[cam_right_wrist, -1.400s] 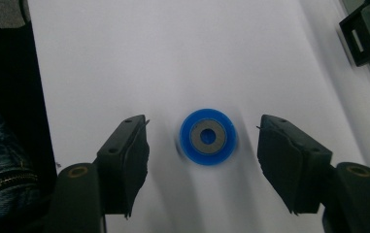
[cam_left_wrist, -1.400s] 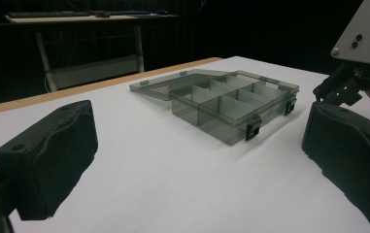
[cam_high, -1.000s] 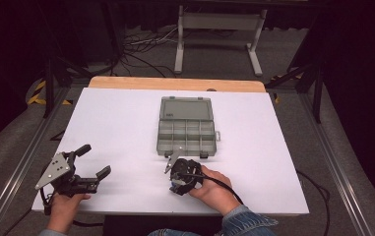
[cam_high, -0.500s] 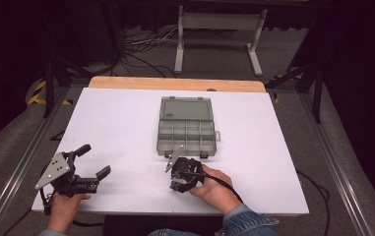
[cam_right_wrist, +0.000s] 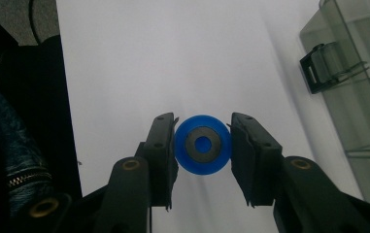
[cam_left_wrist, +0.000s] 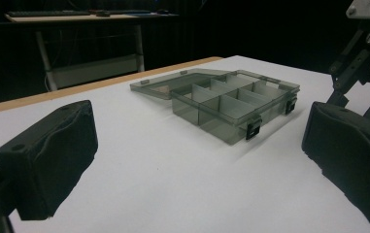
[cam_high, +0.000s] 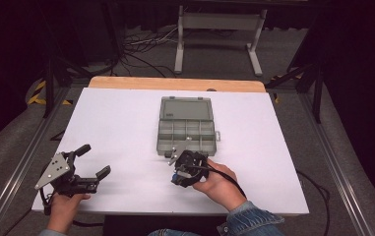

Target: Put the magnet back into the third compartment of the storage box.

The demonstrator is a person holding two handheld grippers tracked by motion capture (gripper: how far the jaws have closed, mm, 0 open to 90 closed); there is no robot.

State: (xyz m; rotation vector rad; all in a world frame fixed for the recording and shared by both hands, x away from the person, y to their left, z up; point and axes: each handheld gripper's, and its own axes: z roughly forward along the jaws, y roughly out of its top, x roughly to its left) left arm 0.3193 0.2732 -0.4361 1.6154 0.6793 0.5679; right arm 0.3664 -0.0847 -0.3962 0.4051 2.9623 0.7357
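in the high view a white table (cam_high: 126,128) with a bare wooden strip along its far edge stands on grey floor in a dark room; a pale metal stand and loose cables lie beyond that edge. a smoky translucent plastic organizer box (cam_high: 186,130) lies open near the table's middle, its lid flat on the far side and its divided tray toward the person. the right gripper (cam_high: 176,173) sits just beside the box's near edge, held by a hand in a denim sleeve; what it holds is hard to make out here. the left gripper (cam_high: 95,161) rests well apart from the box, near the table's near left corner, jaws spread.

in the left gripper view, two padded black jaws stand wide apart with nothing between them; the box (cam_left_wrist: 226,104) lies beyond, its black latches showing.

in the right gripper view, the jaws pinch a round blue wheel (cam_right_wrist: 202,143) with a dark ring at its centre, above the table just beside the box's latch corner (cam_right_wrist: 347,73), which is cut off at the edge.
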